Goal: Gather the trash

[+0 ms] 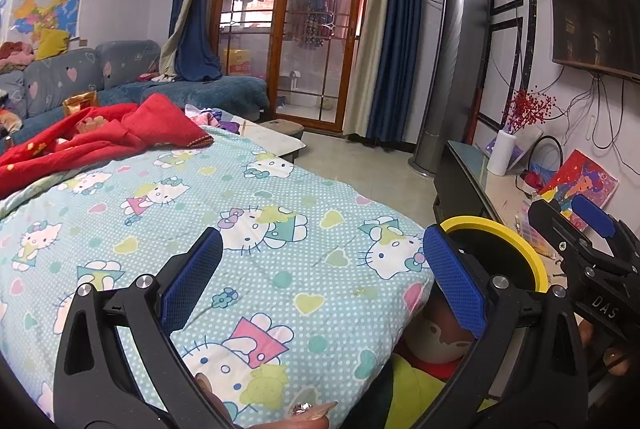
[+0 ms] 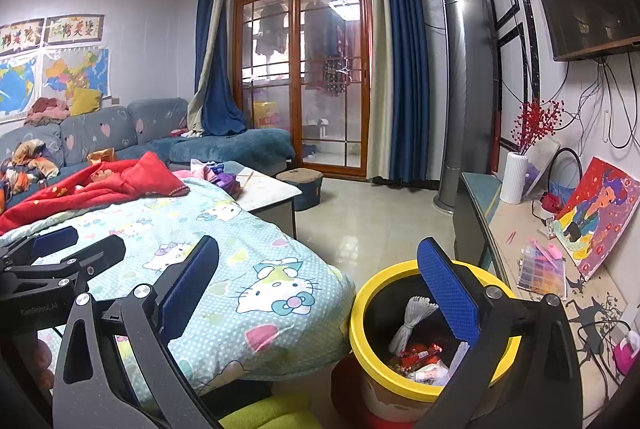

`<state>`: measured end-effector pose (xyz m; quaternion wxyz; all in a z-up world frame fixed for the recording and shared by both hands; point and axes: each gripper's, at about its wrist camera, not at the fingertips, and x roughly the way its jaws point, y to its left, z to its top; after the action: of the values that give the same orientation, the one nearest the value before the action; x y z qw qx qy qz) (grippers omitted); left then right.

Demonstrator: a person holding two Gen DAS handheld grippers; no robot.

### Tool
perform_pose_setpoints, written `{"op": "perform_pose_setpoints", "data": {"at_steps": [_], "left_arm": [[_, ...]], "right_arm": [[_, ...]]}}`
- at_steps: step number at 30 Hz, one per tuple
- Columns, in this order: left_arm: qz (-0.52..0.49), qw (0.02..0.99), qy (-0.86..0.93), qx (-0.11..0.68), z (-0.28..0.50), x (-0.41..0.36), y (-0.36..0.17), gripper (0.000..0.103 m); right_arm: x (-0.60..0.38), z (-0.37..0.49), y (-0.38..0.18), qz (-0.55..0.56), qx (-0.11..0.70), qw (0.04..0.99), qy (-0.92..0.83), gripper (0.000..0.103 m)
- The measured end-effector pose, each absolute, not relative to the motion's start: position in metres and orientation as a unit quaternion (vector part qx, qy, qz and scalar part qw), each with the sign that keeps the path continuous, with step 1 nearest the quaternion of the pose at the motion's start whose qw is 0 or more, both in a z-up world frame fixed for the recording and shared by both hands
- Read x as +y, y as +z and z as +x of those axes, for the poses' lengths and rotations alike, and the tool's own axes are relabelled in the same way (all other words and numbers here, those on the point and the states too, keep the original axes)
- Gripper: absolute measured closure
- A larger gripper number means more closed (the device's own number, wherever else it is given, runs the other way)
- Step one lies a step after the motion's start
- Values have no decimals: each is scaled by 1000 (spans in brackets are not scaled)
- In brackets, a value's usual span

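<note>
Trash sits in a yellow-rimmed bin (image 2: 434, 329) at about five o'clock in the right wrist view: a white bundle of strands (image 2: 412, 321), red wrappers (image 2: 420, 351) and pale scraps below them. The right gripper (image 2: 316, 293) hangs with its blue pads spread wide and nothing between them; its right pad (image 2: 448, 297) overlaps the bin's mouth, its left pad over the cartoon-cat quilt (image 2: 240, 269). The left gripper (image 1: 324, 277) is likewise spread and empty, hovering above the quilt (image 1: 260, 249), with the bin's rim (image 1: 516, 241) peeking out behind its right pad at three o'clock. Each gripper shows in the other's view, side by side. A red blanket (image 2: 100, 185) lies crumpled at ten o'clock. At three o'clock a low cabinet (image 2: 516, 229) carries a white vase (image 2: 514, 179) and a colourful painting (image 2: 596, 217).
</note>
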<state>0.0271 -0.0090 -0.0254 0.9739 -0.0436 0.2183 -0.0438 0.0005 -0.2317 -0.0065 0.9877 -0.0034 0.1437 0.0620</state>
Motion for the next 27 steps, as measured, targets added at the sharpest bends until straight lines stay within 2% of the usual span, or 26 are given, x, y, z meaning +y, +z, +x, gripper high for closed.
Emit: {"op": "perform_pose_setpoints", "data": {"at_steps": [27], "left_arm": [[-44, 973, -43, 221, 27, -10, -26, 11]], "right_arm": [[-229, 0, -8, -6, 144, 988, 61, 6]]}}
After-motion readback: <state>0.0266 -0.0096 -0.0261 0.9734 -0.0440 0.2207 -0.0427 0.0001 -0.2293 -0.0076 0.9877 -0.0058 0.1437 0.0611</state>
